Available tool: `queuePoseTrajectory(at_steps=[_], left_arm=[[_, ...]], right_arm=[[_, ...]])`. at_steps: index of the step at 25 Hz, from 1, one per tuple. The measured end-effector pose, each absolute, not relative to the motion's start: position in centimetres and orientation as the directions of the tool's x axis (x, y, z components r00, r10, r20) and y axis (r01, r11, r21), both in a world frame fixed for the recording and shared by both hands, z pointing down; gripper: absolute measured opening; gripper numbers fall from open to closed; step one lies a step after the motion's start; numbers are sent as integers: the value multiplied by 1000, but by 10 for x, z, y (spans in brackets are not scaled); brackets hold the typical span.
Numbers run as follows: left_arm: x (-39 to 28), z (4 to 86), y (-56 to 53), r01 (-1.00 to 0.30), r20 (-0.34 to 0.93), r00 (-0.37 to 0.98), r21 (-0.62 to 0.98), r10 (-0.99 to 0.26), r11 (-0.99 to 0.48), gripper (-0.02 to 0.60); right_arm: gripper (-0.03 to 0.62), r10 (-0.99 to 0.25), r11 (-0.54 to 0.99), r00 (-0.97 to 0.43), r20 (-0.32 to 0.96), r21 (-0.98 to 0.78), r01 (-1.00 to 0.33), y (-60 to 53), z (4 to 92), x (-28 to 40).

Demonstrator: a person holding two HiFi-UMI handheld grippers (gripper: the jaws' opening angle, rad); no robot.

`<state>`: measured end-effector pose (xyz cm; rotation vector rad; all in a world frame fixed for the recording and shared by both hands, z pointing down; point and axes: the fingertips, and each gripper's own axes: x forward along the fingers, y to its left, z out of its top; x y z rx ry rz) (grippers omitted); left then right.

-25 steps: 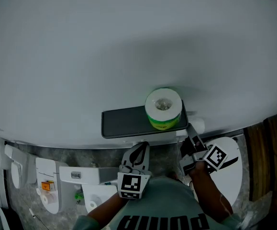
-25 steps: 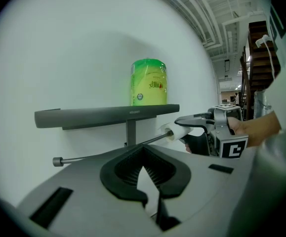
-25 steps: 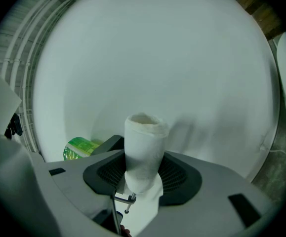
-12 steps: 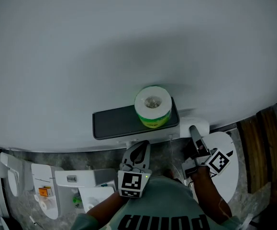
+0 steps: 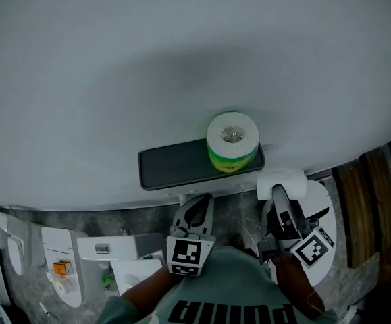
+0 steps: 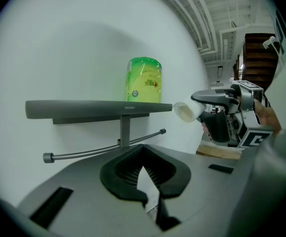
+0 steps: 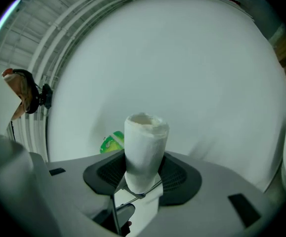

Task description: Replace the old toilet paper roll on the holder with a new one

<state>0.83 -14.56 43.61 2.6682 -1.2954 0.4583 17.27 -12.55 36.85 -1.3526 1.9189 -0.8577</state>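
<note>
The right hand-held gripper was clenched on the old toilet paper roll, a thin white roll that stood up between its jaws. In the head view, the old toilet paper roll sat just off the right end of the dark shelf, off the holder bar that ran beneath that shelf. The new roll, in a green wrapper, stood upright on the right part of the shelf, against the pale wall. The left hand-held gripper hung below the shelf's middle with its jaws drawn together. A pale sliver showed between them in its own view, too small to identify.
</note>
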Motion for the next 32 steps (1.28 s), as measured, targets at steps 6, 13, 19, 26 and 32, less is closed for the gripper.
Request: queuePoseTrajectory(at_steps=[6,13,19,26,32], left_arm=[[-16,429,-142,-796,314,573,-5,-757,-605,5],[-58,422,-142,-835,295,524,-5,-799,-550,5],[-107,418,-146,-884,276,448,-2,-850,-467,5],[-157,416,-152,-925,254,369,12,-894,-379,5],[-174,413,-159,-938,233,343,32,-910,-345,5]], right_arm=[[204,-936,330,-310,-165,-716,-615,-113,336,139],[204,-893,440,-404,-196,-566,-697,-115,295,80],[204,-845,523,-507,-168,-451,-723,-136,276,18],[204,-805,578,-590,-54,-291,-762,-172,272,-49],[204,-797,582,-602,42,-214,-785,-195,280,-71]])
